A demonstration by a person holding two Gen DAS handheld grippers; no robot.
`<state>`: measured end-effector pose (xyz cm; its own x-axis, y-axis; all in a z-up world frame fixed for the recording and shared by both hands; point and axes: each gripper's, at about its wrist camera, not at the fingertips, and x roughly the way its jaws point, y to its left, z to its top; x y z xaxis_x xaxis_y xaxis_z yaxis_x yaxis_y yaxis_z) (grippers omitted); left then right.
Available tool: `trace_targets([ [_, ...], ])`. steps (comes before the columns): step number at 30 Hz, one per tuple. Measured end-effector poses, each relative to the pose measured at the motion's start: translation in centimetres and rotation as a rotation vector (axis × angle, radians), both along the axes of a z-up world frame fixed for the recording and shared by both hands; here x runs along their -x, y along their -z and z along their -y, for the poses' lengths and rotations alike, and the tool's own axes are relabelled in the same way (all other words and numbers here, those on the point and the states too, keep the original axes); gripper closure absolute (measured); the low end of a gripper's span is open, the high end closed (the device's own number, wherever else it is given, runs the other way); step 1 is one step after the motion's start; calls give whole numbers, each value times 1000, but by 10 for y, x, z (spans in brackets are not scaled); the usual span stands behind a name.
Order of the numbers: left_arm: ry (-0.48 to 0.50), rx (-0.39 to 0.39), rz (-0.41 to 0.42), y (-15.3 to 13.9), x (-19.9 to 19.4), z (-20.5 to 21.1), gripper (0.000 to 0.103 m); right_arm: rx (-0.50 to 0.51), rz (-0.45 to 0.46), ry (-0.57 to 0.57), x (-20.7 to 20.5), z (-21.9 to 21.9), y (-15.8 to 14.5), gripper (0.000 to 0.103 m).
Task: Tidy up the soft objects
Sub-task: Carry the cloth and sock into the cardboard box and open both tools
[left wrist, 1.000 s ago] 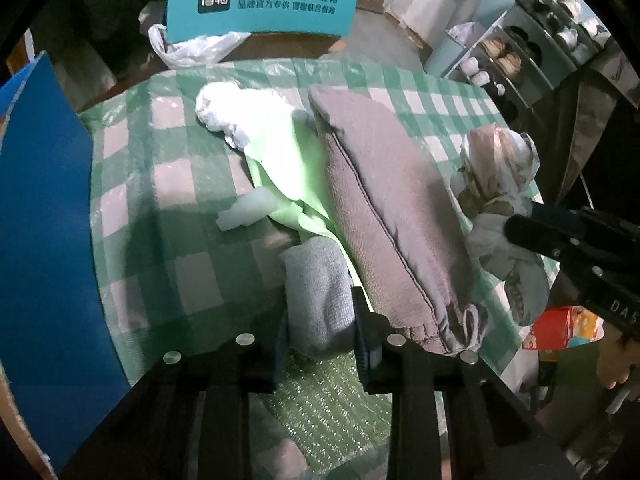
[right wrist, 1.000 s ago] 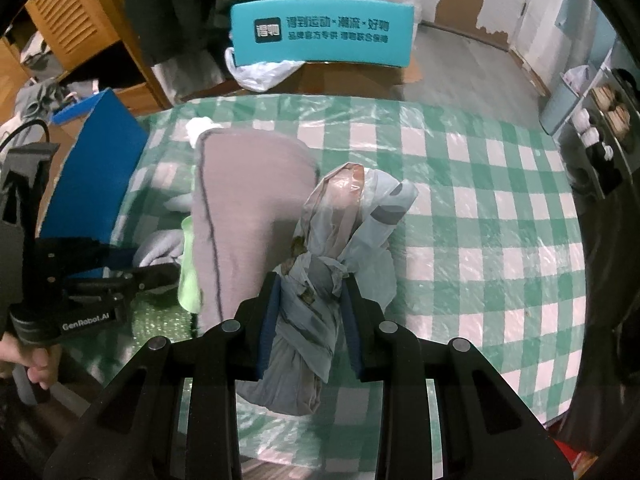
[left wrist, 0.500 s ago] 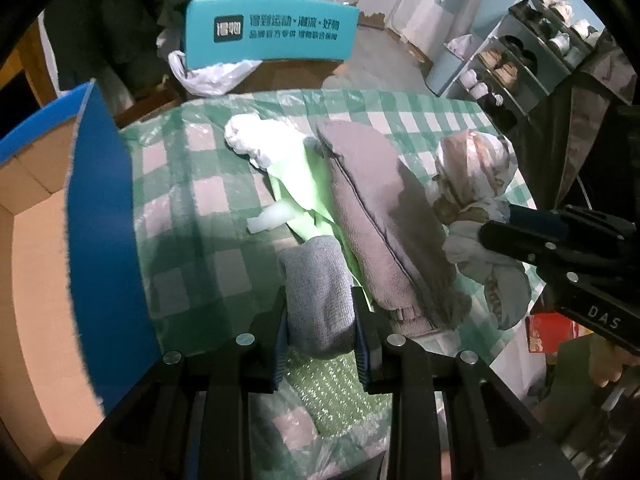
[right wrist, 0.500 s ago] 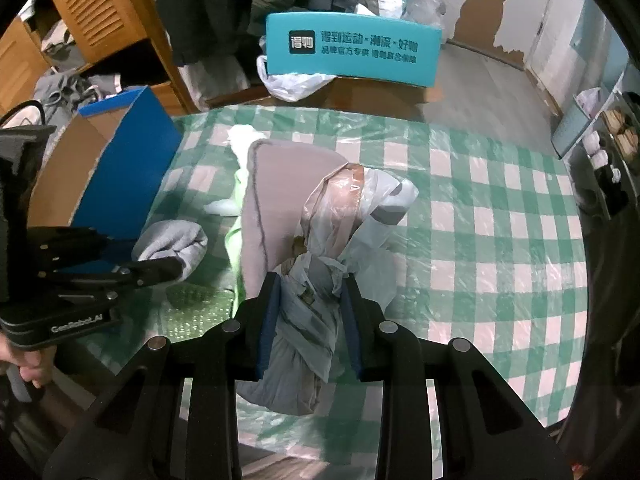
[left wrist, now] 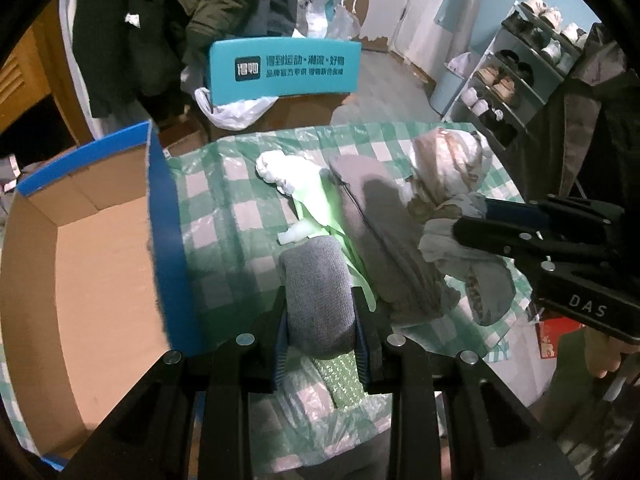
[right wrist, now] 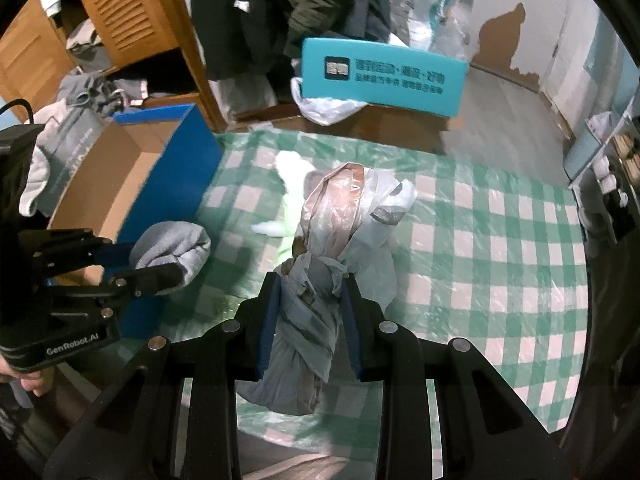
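My left gripper (left wrist: 320, 320) is shut on a rolled grey cloth (left wrist: 318, 292) and holds it above the checked table (left wrist: 224, 208), beside the open blue cardboard box (left wrist: 164, 232). It also shows in the right wrist view (right wrist: 136, 264) with the grey cloth (right wrist: 172, 248). My right gripper (right wrist: 308, 312) is shut on a knotted bundle of plastic bags (right wrist: 336, 216), lifted above the table (right wrist: 500, 248). The bundle also shows in the left wrist view (left wrist: 448, 168). A brown-grey cushion (left wrist: 380, 220), a green sheet (left wrist: 320, 204) and a white foam wad (left wrist: 276, 168) lie on the table.
The box's brown inside (left wrist: 88, 272) opens at the left. A teal chair back (left wrist: 280, 68) with a white bag stands behind the table. A shoe rack (left wrist: 516, 76) is at the right. Bubble wrap (left wrist: 344, 380) lies at the front edge. Wooden cabinets (right wrist: 120, 20) and hanging coats are behind.
Both grippers have risen with their loads. My left gripper lifted the grey cloth off the table and moved toward the blue box, whose inside came into view.
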<state>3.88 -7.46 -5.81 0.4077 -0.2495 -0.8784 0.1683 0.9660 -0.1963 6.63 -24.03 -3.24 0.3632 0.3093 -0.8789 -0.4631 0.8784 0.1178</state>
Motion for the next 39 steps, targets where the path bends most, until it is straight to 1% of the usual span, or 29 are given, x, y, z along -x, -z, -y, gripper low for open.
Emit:
trace_targets([
  [3, -6, 5, 14, -8, 5, -7, 75, -4, 7, -16, 2, -7, -4, 75],
  [10, -38, -21, 65, -26, 14, -28, 75, -15, 14, -47, 4, -27, -13, 75],
  [22, -120, -26, 97, -40, 24, -71, 75, -31, 30, -126, 6, -75, -26, 75],
  [33, -212, -9, 88, -33, 32, -121, 75, -43, 33, -222, 11, -137, -34, 75],
  [39, -260, -7, 82, -29, 38, -147, 75, -38, 26, -274, 15, -173, -33, 75],
])
